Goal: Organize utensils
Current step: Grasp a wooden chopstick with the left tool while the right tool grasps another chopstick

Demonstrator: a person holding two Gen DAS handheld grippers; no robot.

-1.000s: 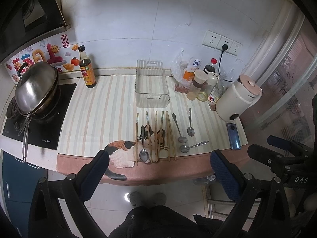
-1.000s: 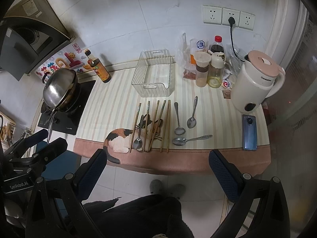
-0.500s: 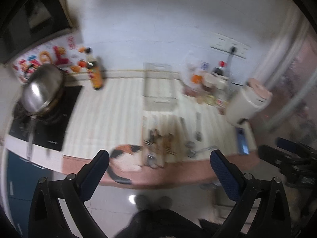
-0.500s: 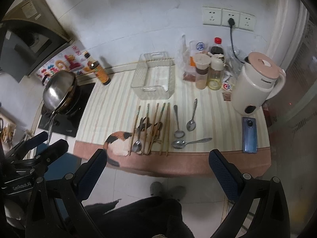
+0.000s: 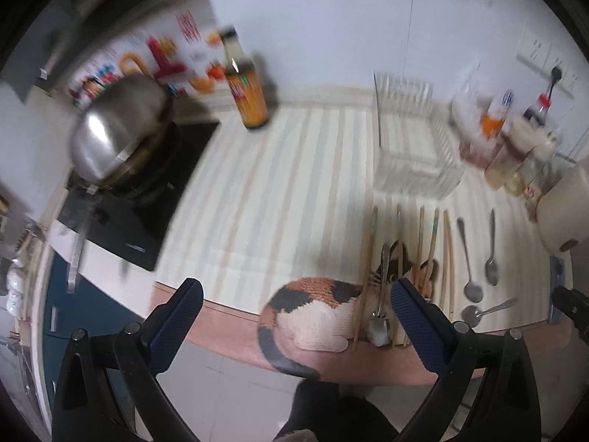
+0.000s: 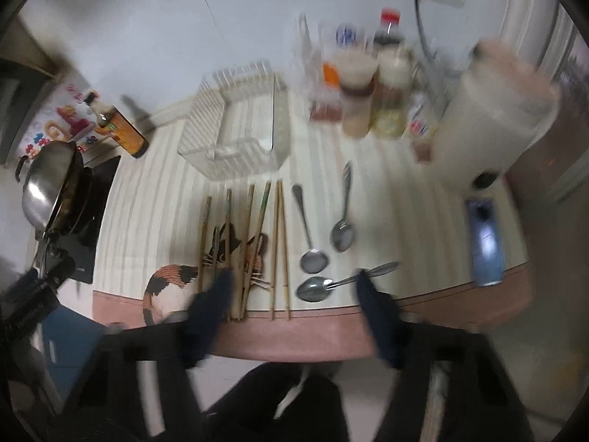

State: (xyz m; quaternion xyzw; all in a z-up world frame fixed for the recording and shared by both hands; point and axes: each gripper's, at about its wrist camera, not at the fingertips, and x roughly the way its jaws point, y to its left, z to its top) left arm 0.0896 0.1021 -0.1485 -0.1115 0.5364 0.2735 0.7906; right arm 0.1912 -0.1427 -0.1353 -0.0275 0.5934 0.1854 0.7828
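Several wooden chopsticks (image 6: pixel 278 243) and metal spoons (image 6: pixel 311 259) lie in a row on the striped mat near the counter's front edge; they also show in the left wrist view (image 5: pixel 434 246). A clear plastic basket (image 6: pixel 243 136) stands behind them, empty; it also shows in the left wrist view (image 5: pixel 412 147). My right gripper (image 6: pixel 294 287) is open and empty, just above the front edge over the chopsticks and a crosswise spoon (image 6: pixel 331 283). My left gripper (image 5: pixel 294 309) is open and empty, above the cat picture (image 5: pixel 316 313) on the mat's front edge.
A wok (image 5: pixel 117 125) sits on a black hob at the left. A sauce bottle (image 5: pixel 244 92) stands by the wall. Jars and bottles (image 6: pixel 368 99), a white kettle (image 6: pixel 493 110) and a phone (image 6: pixel 486 243) are at the right.
Both grippers have moved forward and down toward the counter. The left one swung left; the right one now hangs over the utensils. Both stay open.
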